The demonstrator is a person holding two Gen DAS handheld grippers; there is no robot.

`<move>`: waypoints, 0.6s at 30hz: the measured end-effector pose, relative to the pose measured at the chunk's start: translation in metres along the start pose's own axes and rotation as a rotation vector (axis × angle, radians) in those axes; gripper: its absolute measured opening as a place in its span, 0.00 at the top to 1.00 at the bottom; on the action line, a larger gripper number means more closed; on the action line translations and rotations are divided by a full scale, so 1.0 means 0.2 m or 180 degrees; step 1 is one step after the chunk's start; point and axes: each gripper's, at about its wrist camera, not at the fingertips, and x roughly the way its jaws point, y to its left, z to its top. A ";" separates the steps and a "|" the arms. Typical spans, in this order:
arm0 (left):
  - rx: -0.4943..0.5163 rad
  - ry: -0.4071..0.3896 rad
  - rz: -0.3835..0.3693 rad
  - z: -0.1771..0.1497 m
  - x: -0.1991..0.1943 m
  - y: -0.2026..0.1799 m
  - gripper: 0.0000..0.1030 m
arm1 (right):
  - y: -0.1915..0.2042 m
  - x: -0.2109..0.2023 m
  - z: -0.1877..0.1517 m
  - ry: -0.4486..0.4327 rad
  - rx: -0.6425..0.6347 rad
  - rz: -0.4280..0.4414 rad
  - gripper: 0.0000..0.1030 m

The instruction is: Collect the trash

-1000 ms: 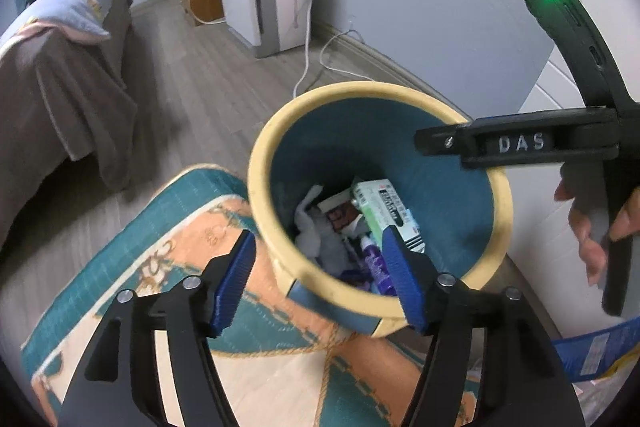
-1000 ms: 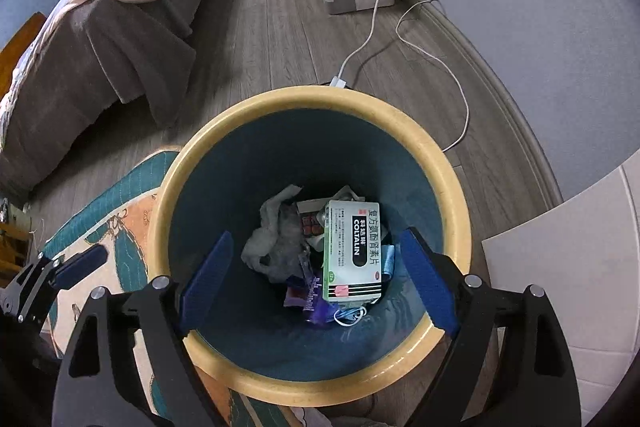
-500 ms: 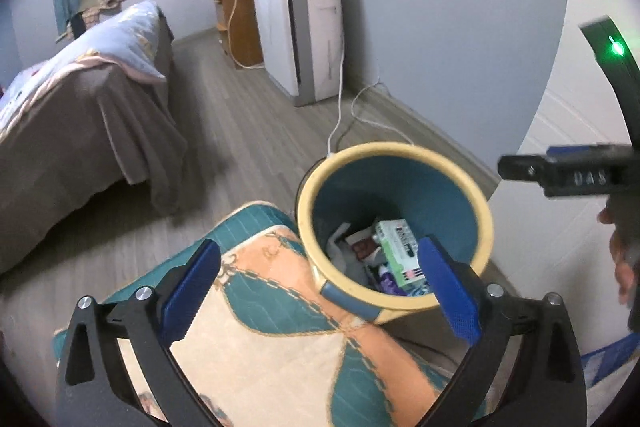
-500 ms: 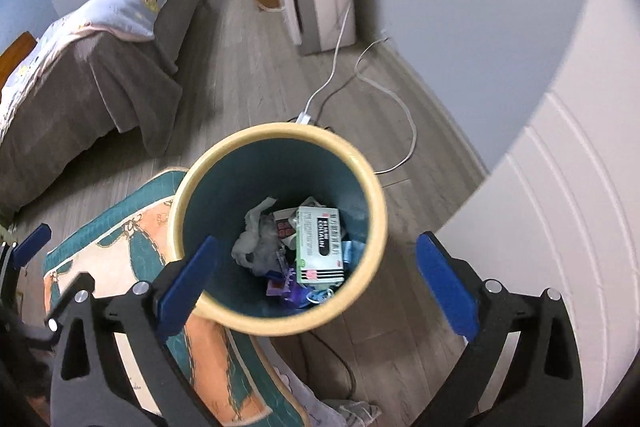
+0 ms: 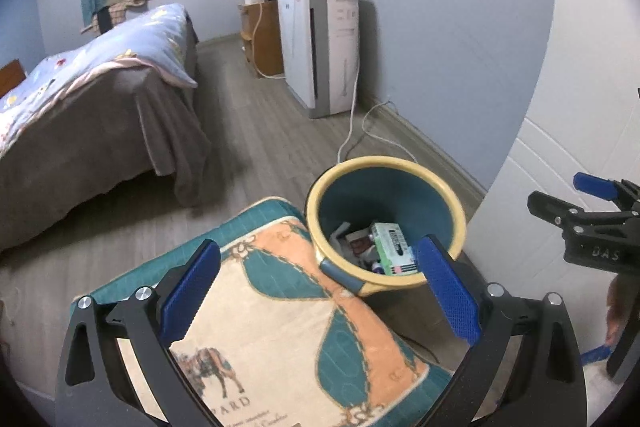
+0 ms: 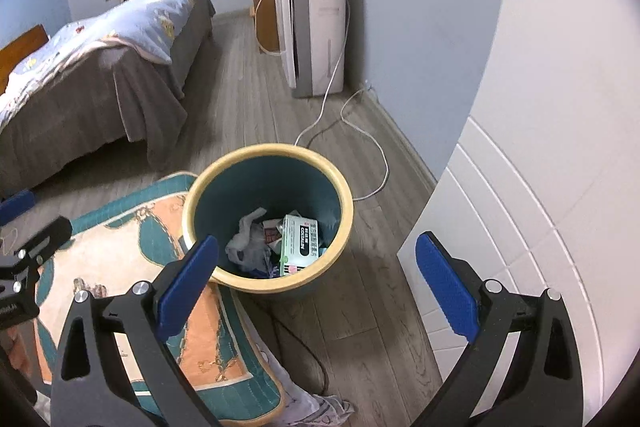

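A teal trash bin with a yellow rim [image 5: 430, 183] [image 6: 336, 187] stands on the wood floor by the wall. Inside lie a green-and-white medicine box [image 5: 394, 247] [image 6: 301, 243], a crumpled white tissue [image 6: 246, 239] and other small wrappers. My left gripper [image 5: 320, 291] is open and empty, raised above and in front of the bin. My right gripper [image 6: 316, 283] is open and empty, also above the bin; it shows at the right edge of the left wrist view [image 5: 592, 223].
A teal and orange patterned mat [image 5: 276, 327] [image 6: 120, 255] lies left of the bin. A bed with a grey cover [image 5: 92, 115] stands at the left. A white air purifier [image 5: 320, 47], its cable on the floor, stands by the wall. A white panelled door [image 6: 540, 187] is at the right.
Both grippers rose and pulled back from the bin, which now looks smaller. Both sets of jaws opened wider. The box stays in the bin.
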 end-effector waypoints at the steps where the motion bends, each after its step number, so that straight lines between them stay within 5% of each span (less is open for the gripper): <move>1: 0.0000 -0.0027 -0.0004 -0.01 -0.02 -0.01 0.05 | 0.00 -0.02 0.00 -0.0034 0.0006 -0.0016 0.06; 6: 0.0181 -0.0139 0.0198 -0.05 -0.06 -0.06 0.05 | 0.01 -0.09 0.00 -0.0259 0.0011 -0.0188 0.06; 18: 0.0100 -0.0262 0.0005 -0.06 -0.16 0.01 0.05 | 0.11 -0.17 -0.01 -0.0480 -0.0242 -0.0107 0.06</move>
